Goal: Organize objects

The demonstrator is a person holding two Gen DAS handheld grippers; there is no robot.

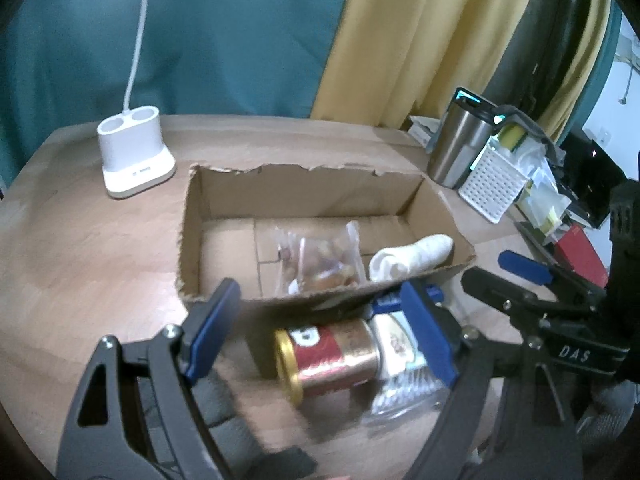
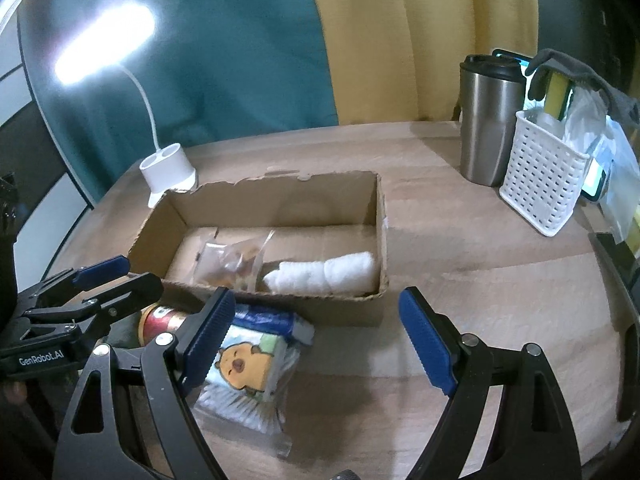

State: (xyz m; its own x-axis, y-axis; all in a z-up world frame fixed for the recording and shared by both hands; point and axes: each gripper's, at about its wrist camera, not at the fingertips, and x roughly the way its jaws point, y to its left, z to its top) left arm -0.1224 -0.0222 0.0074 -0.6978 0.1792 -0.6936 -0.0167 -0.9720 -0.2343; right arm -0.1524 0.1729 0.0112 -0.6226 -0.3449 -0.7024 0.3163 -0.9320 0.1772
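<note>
Tin (image 1: pixel 328 360) on its side, just near of box (image 1: pixel 224 200), between fingers of open left claw (image 1: pixel 324 340); right claw (image 2: pixel 320 340) open, empty; risk: round tin rolls or slips during closing.

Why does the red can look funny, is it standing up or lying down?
Lying down. The red can rests on its side on the table, gold lid facing sideways, just outside the cardboard box.

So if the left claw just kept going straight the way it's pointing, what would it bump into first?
Most likely the red and gold can lying on its side between the open fingers of the left gripper. Just beyond it stands the near wall of the cardboard box. Depth is hard to judge through the fisheye.
</note>
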